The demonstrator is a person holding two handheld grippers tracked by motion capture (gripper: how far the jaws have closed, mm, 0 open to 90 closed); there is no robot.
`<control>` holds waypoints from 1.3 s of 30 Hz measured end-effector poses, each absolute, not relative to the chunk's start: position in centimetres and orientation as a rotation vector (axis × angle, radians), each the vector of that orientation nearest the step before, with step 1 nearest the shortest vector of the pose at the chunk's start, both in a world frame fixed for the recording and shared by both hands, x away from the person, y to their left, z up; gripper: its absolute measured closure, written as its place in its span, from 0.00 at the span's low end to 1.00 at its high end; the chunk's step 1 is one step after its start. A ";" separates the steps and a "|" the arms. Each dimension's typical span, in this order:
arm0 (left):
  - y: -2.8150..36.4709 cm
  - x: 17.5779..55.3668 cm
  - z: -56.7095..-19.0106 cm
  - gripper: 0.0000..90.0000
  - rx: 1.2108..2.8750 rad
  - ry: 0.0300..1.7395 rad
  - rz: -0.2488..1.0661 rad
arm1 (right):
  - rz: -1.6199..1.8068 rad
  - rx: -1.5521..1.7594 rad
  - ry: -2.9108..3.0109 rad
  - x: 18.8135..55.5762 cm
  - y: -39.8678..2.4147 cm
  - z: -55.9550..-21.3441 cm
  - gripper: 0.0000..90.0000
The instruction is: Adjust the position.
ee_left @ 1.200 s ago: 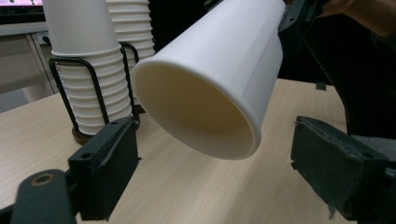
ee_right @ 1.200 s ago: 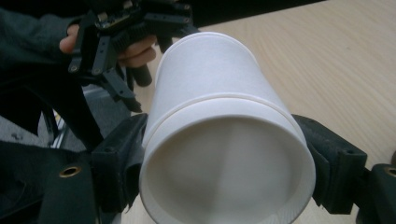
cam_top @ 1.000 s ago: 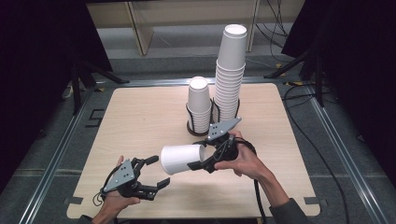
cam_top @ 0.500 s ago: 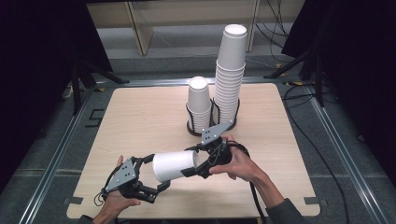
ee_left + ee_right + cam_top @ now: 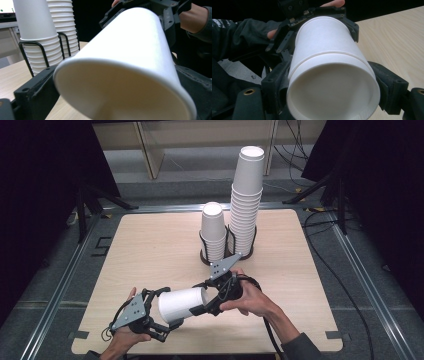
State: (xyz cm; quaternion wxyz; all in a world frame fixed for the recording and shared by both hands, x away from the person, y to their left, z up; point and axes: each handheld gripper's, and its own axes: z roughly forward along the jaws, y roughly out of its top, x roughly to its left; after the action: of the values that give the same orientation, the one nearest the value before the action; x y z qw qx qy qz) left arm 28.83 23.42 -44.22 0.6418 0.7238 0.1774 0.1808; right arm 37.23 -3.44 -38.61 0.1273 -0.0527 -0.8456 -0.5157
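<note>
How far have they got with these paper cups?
Done: a cup is up off the table, clamped sideways in the right gripper. In hand: the left gripper, jaws just opened wide, straddles its other end; grip unclear. Left: the handover, and likely placing it on a stack.

Light wooden table (image 5: 150, 250) on grey floor (image 5: 60, 270). Behind table: pale wooden shelf unit (image 5: 150, 145). Black curtains (image 5: 40, 170) flank table both sides. Cables (image 5: 345, 285) trail right of table.
</note>
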 end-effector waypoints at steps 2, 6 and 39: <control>23.4 28.8 -44.2 0.00 1.655 0.398 0.422 | -1.494 -0.150 -2.461 37.2 -3.3 -38.8 0.27; 23.7 28.9 -44.1 0.03 1.664 0.393 0.397 | -1.508 -0.157 -2.440 37.4 -3.5 -38.8 0.27; 22.3 29.0 -44.5 0.12 1.929 0.422 0.343 | -1.037 0.076 -3.095 33.8 -1.3 -37.7 0.19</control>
State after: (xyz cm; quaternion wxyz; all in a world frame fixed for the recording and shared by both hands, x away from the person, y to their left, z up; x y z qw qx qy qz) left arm 28.97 22.33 -44.48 0.5384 0.8111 0.1775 0.1441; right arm 33.79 -1.31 -37.72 -0.0617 0.0231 -0.9461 -0.3170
